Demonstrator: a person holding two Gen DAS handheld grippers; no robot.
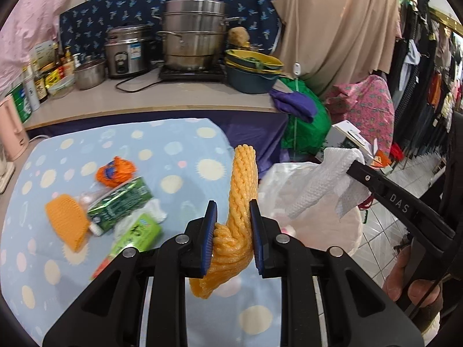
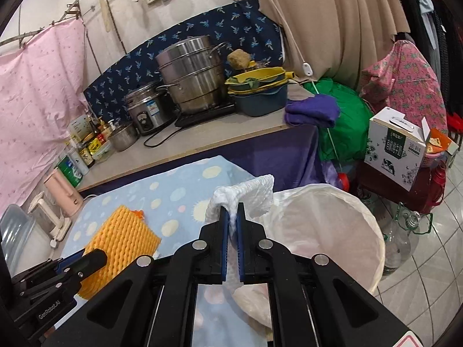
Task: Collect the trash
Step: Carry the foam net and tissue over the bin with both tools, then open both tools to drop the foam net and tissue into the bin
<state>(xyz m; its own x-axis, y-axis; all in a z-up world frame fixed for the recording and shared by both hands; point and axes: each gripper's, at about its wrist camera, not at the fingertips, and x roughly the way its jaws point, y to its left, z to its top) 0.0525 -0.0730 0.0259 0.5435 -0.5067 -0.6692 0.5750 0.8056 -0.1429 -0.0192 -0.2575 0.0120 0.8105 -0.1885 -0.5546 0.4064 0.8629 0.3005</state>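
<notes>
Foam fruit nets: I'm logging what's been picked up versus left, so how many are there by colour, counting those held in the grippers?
Orange foam nets: 2, one held in the left gripper, one lying on the dotted blue cloth.
White foam nets: 1, held in the right gripper beside the bag-lined bin.
Total: 3

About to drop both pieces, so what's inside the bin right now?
The bin is lined with a white bag, and the part in view looks bare. The right gripper and its white foam net hide the near left side; the bottom is out of sight.
</notes>
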